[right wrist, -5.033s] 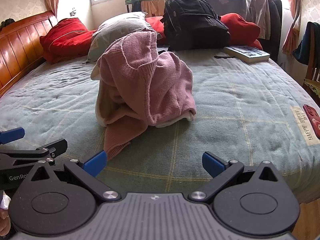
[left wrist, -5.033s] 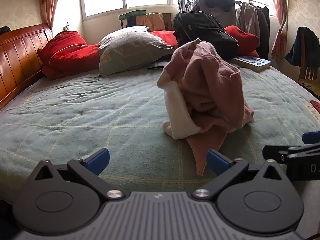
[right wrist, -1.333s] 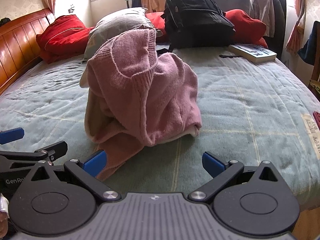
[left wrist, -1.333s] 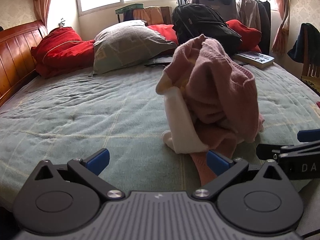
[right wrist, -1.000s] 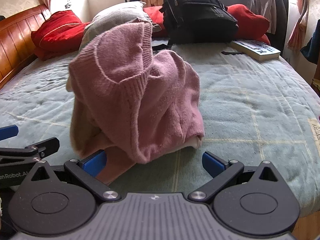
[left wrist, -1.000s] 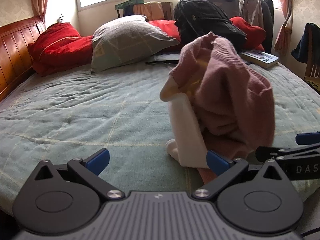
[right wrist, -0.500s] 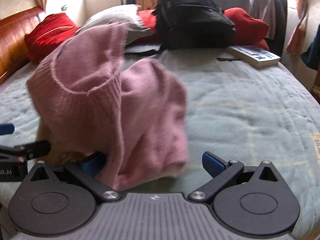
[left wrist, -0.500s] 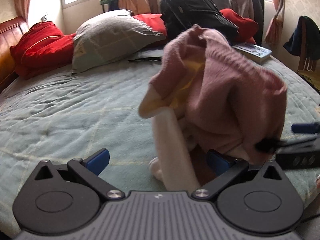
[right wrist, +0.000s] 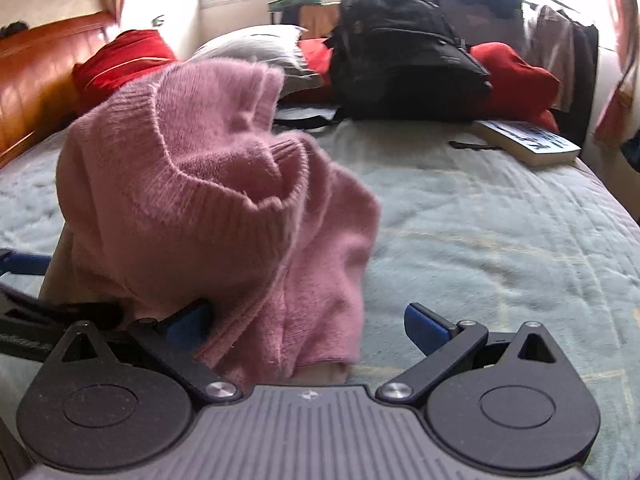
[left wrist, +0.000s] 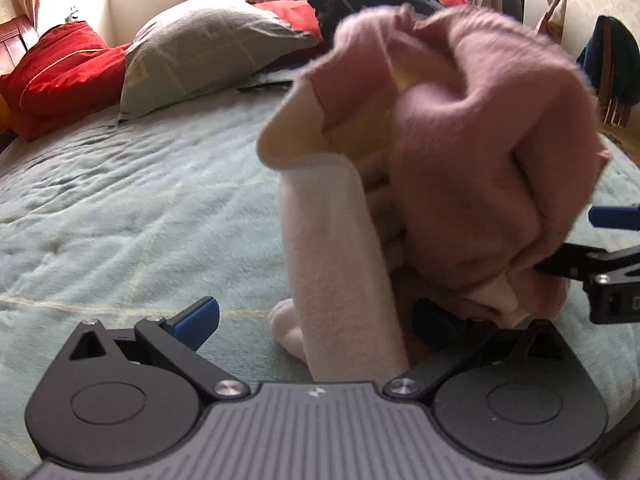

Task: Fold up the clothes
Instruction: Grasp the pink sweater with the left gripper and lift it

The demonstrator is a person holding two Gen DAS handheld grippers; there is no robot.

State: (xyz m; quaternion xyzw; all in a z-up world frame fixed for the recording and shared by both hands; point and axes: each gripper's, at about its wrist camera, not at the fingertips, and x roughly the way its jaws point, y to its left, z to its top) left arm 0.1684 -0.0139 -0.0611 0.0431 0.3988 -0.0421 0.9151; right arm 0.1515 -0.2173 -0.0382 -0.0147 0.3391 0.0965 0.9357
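So the pink sweater point(right wrist: 208, 216) sat heaped on the green bedspread point(right wrist: 500, 248), cream sleeve point(left wrist: 340, 264) hanging in front. Left gripper point(left wrist: 316, 318) and right gripper point(right wrist: 306, 322) were both spread wide, each straddling the pile's lower edge.

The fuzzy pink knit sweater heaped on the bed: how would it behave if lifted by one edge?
The fuzzy pink knit sweater looks soft and floppy: it slumps in loose folds, so it would likely drape and unfurl. Its nap probably grips the open right gripper and left gripper.
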